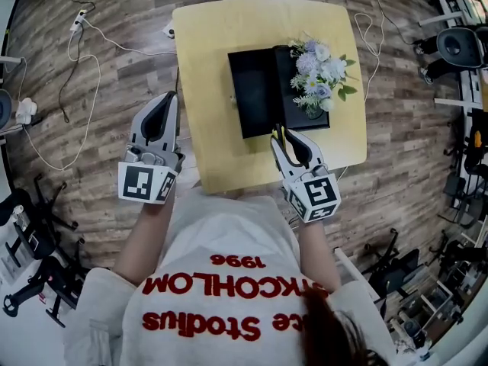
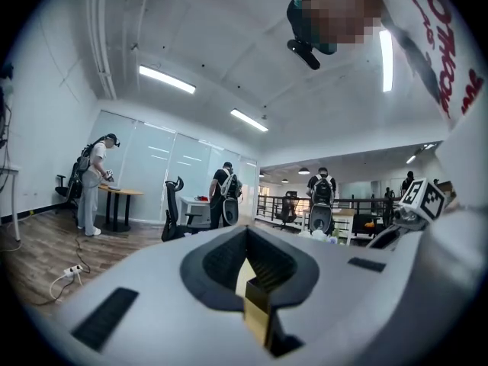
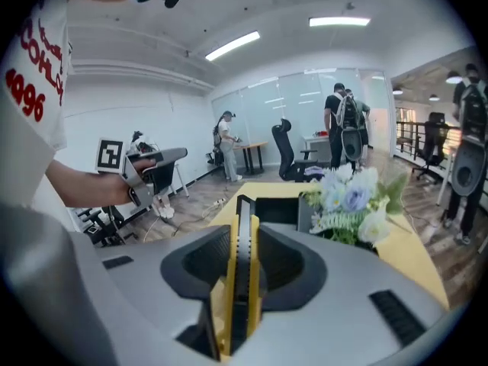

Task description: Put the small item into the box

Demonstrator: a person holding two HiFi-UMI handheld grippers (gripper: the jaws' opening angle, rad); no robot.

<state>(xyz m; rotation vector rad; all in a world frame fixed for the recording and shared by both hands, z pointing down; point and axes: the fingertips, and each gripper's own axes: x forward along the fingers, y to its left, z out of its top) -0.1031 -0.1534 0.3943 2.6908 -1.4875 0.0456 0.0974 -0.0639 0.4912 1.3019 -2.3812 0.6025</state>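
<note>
**Right gripper pinches the small item at the box's near edge; left gripper shut and off the table**

Head view: The yellow table [image 1: 206,52] has rounded corners. Bare strips run along its left, far and near sides. The black box [image 1: 255,90] lies open near the middle, with a flower bunch [image 1: 320,75] on its right part. The right gripper [image 1: 279,137] sits just at the box's near edge, and the small item [image 1: 280,134] shows as a yellow sliver at its tip. The left gripper [image 1: 169,99] is beyond the table's left edge, over wood floor. White cables [image 1: 76,67] trail across the floor farther left.

Left gripper view: The left gripper [image 2: 245,242] has its jaws pressed together with nothing between them. It looks out level over open floor, where a power strip [image 2: 70,270] lies at lower left. People stand at desks well away. The right gripper's marker cube [image 2: 424,197] shows at the right edge.

Right gripper view: The right gripper [image 3: 241,212] is clamped on the small item [image 3: 239,273], a slim yellow piece with a black strip, held edge-on between the pads. Just beyond its tip is the box's open compartment [image 3: 276,208], with the flowers [image 3: 352,200] to the right and bare tabletop [image 3: 415,261] past them. The left gripper [image 3: 149,170] hangs well apart at the left, in a hand.
</note>
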